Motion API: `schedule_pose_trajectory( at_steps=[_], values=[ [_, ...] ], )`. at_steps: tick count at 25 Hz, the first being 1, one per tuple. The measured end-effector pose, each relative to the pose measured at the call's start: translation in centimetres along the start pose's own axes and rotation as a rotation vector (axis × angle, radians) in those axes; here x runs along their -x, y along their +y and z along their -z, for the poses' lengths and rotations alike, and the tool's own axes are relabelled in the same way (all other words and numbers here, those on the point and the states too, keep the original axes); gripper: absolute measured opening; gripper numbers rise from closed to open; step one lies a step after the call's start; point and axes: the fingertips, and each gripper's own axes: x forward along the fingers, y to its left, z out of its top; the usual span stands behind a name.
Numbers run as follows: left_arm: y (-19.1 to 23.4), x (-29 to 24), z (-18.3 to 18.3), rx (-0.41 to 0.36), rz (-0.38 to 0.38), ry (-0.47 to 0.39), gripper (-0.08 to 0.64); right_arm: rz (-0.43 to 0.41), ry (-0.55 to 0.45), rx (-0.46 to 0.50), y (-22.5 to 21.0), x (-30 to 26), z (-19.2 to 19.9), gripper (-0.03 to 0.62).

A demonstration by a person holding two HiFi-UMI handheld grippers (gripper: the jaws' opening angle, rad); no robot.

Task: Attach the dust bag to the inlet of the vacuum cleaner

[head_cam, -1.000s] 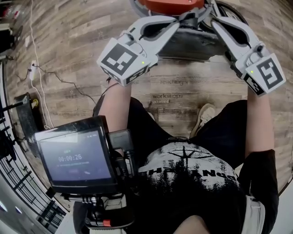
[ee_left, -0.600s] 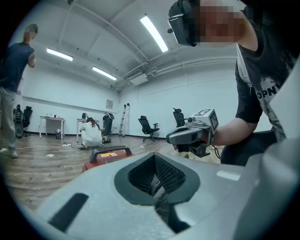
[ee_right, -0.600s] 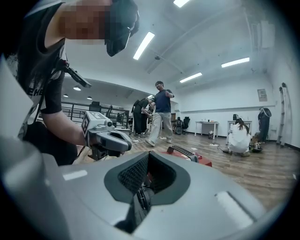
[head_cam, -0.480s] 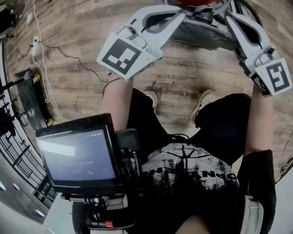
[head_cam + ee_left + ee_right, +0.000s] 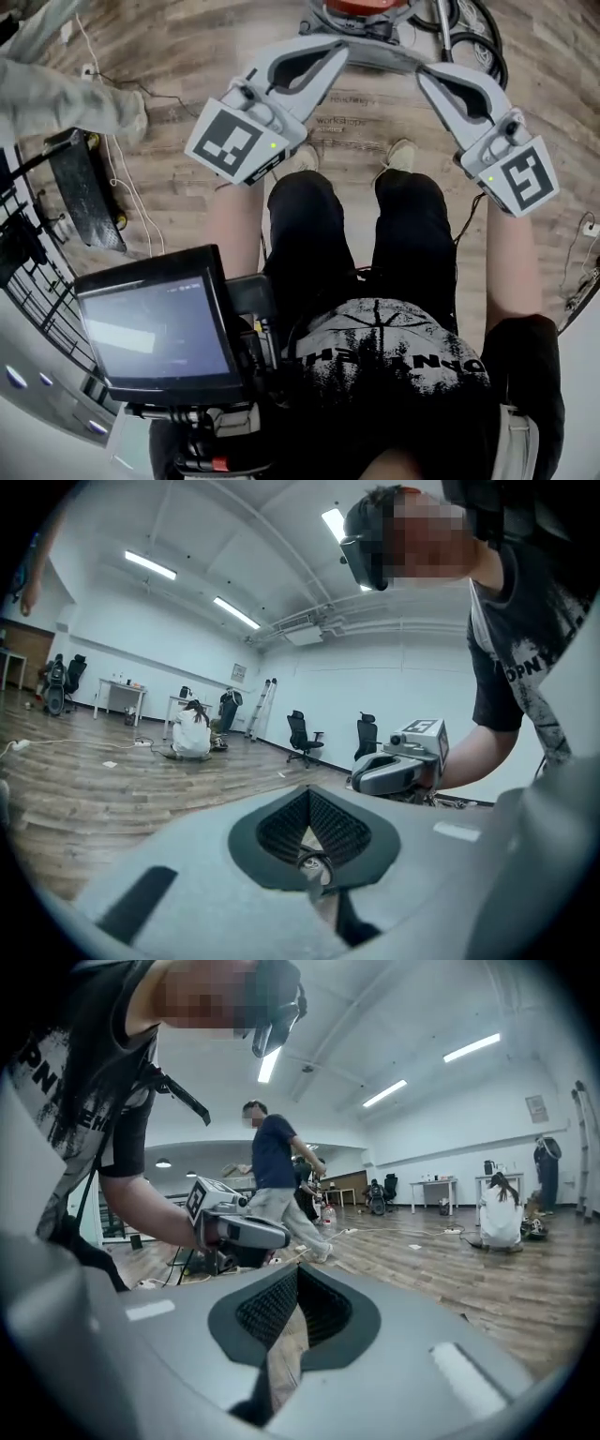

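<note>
The vacuum cleaner point(image 5: 367, 37), grey with a red top, stands on the wooden floor at the top edge of the head view, its black hose point(image 5: 472, 33) coiled to its right. I see no dust bag in any view. My left gripper point(image 5: 335, 52) hangs in the air above and short of the vacuum, shut on nothing. My right gripper point(image 5: 425, 75) is level with it on the right, also shut and empty. The left gripper view shows closed jaws point(image 5: 314, 844) and the right gripper point(image 5: 401, 764) across from them. The right gripper view shows closed jaws point(image 5: 284, 1326) and the left gripper point(image 5: 236, 1225).
A screen point(image 5: 155, 323) is mounted at my chest, and my shoes point(image 5: 399, 155) stand just short of the vacuum. A black stand point(image 5: 86, 187) and cables point(image 5: 127, 192) lie at left. One person walks nearby point(image 5: 278, 1180); another sits on the floor point(image 5: 192, 735) near office chairs point(image 5: 302, 735).
Both grippers have risen away from the vacuum, which now looks smaller and farther off at the top edge. More floor and my legs show below them.
</note>
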Motion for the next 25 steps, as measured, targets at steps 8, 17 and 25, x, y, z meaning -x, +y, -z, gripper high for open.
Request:
schedule_pose_trajectory(
  at_steps=[8, 17, 25],
  values=[
    [-7.1, 1.6, -14.9, 0.016, -0.040, -0.026, 0.002, -0.045, -0.045, 0.003, 2.9, 4.9, -15.7, 0.006],
    [-12.6, 5.3, -25.5, -0.062, -0.111, -0.117, 0.002, -0.108, -0.052, 0.106, 7.7, 9.0, -24.4, 0.006],
    [-15.1, 8.7, -28.2, -0.125, -0.116, -0.148, 0.002, -0.090, -0.110, 0.139, 10.4, 8.8, -28.4, 0.006]
  ],
)
